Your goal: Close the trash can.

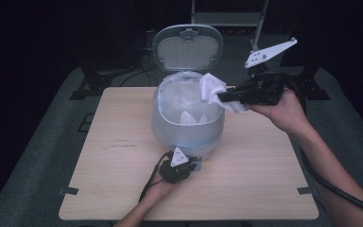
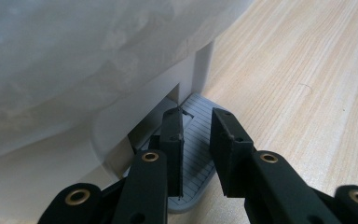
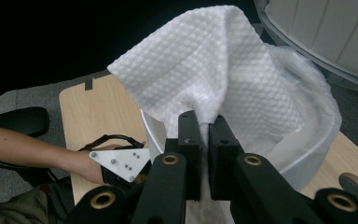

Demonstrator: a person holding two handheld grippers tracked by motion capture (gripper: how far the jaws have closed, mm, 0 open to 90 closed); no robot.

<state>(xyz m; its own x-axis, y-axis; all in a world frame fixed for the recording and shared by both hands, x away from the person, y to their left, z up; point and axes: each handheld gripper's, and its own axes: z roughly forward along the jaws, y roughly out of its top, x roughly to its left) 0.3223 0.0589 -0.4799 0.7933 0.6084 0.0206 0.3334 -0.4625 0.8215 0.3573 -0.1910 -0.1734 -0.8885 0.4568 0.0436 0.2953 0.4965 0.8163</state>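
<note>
With the left gripper [image 1: 192, 165] pressing closed on the pedal [image 2: 196, 154], the right gripper [image 1: 221, 98] is clamping the cloth [image 1: 211, 89], needing release once it is centred above the bin [image 1: 187, 127].

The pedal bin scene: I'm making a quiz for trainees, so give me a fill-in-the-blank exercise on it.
1. The right gripper is shut on a white ____.
2. The lid of the bin stands ____.
3. The left gripper rests on the bin's ____.
4. The bin stands on a ____ table.

Missing words: cloth; open; pedal; wooden
</note>
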